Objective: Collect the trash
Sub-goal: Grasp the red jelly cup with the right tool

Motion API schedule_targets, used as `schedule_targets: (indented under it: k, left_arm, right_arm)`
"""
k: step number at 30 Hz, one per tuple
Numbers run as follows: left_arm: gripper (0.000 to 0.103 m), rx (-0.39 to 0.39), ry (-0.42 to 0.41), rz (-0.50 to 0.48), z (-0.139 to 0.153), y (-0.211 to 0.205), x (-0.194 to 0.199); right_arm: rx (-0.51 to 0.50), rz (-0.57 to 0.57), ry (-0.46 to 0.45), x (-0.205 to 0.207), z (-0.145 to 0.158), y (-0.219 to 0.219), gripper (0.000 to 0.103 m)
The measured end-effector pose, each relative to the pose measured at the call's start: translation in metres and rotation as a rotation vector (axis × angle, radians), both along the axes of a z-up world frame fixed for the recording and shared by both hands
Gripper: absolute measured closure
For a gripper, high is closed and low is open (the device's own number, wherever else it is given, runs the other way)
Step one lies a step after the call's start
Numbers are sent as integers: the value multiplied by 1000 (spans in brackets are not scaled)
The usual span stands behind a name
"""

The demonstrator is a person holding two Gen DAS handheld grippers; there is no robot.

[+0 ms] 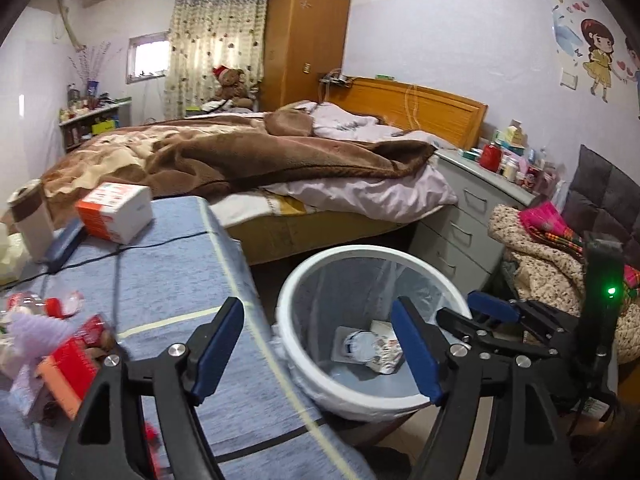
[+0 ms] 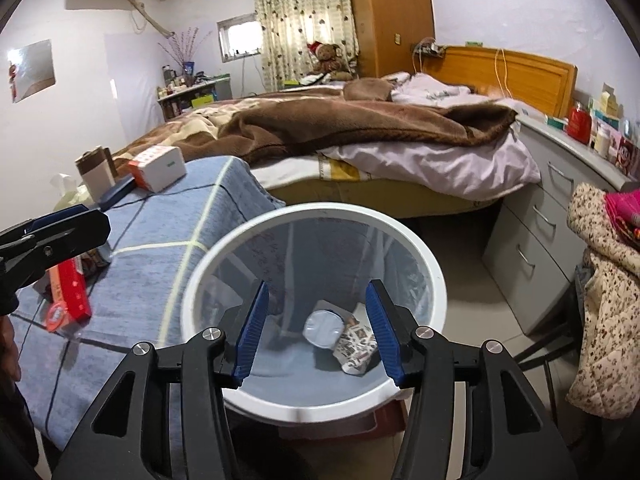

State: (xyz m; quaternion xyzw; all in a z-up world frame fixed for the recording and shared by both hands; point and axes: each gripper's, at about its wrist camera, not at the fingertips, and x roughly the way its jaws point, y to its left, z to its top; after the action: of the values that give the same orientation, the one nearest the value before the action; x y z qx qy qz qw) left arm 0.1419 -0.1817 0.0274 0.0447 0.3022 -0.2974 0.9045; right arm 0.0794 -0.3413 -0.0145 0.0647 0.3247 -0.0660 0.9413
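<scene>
Below my right gripper (image 2: 316, 328) stands the round white plastic bin (image 2: 434, 280) with a clear liner, and my blue-padded fingers (image 2: 253, 330) hang spread wide over its mouth with nothing between them. At the bottom of it lie a flattened pale foil-like lid (image 2: 323, 328) and a crumpled printed wrapper (image 2: 358, 346); the print is too small for me to read. My left gripper (image 1: 320, 346) is also wide open and empty, one finger over the blue checked cloth (image 1: 172, 280) on the table and the other over the bin's rim. More rubbish sits on that cloth at the left edge of the left wrist view: a red and orange carton (image 1: 70, 372), a scrap of lilac crinkled paper (image 1: 30, 332) and a clear crushed bottle with a red label (image 1: 42, 304), all partly cut off by the frame and blurred. Farther back stand an orange and white box (image 1: 116, 212) and a white cup with a brown band (image 1: 30, 220). My right gripper partly covers the heap of clothes on the dark chair (image 1: 540, 264) beside the bin.
</scene>
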Motion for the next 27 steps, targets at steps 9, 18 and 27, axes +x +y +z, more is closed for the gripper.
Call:
schedule_targets:
  k: [9,18,27]
  left_arm:
    - [24,-49,-10,98,8,63,-11]
    - [24,-43,-1,241,-2,133,-14]
    - [23,-49,48,346,-24,193,-13]
  right_arm:
    - [8,84,-32,-5,6,39,43]
    - [34,203,-32,-3,1,87,43]
    - [63,346,-1,1,-13,138,43]
